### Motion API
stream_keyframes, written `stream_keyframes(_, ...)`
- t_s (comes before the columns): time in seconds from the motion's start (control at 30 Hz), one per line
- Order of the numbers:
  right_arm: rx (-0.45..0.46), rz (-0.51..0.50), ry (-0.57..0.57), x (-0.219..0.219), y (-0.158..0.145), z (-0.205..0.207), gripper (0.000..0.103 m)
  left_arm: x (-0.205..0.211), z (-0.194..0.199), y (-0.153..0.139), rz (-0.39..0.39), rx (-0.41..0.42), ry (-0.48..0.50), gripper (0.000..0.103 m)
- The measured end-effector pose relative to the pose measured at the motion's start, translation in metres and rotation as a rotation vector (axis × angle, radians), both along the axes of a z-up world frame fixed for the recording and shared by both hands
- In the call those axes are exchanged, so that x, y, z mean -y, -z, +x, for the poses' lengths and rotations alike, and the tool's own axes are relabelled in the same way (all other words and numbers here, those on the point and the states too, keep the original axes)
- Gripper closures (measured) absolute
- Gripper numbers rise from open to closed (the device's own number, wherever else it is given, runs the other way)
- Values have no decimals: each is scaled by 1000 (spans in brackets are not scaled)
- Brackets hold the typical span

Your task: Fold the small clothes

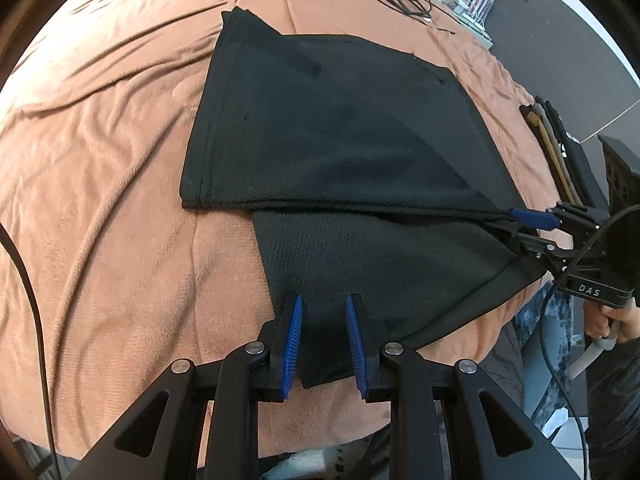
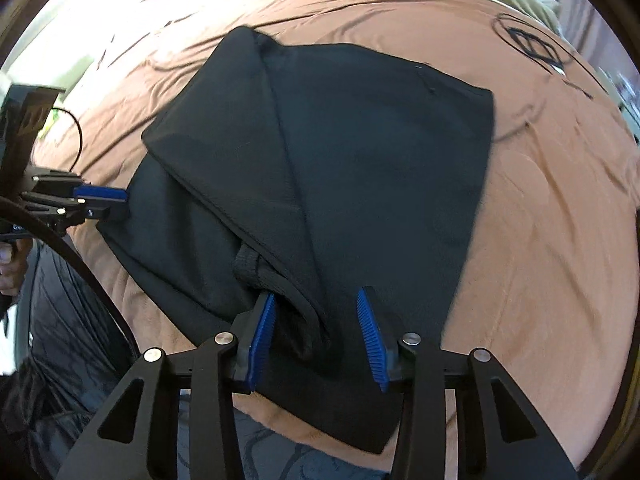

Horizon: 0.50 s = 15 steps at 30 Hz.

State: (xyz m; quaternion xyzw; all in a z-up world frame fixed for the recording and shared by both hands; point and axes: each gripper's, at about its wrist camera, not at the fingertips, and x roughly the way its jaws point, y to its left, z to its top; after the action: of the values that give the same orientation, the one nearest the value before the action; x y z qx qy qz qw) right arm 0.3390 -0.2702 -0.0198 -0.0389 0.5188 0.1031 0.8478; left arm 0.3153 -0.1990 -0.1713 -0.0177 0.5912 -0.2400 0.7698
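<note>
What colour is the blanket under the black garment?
Rusty orange-brown blanket, plain and wrinkled, under the garment; clearest in the left wrist view.

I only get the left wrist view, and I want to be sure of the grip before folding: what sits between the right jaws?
Observer: A bunched ridge of the black garment runs between the jaws of the right gripper. The pads stand apart on either side of it.
Operator: Anything else caught in there?
Observer: A ribbed band peeks out from under the top layer, just beside the jaw on the picture's left.
Operator: How does my own gripper look from the side?
Observer: The left gripper meets the garment at a corner of its edge. I cannot tell whether it pinches the cloth.
</note>
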Motion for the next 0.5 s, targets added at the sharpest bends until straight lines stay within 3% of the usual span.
stream_keyframes(0.07, -3, -10, -21, -7, 1, 7, 64, -2, 0, 0, -1, 2, 3, 79)
stream_keyframes(0.17, -5, 6, -48, -12, 2, 18, 73, -3, 1, 0, 0, 0, 6, 79)
stream_keyframes(0.3, -19, 96, -28, -1, 3, 25, 99, -1, 0, 1, 9, 3, 15, 79)
stream_keyframes(0.5, -19, 277, 31, 34, -4, 14, 102, -1, 0, -4, 10, 14, 21, 79)
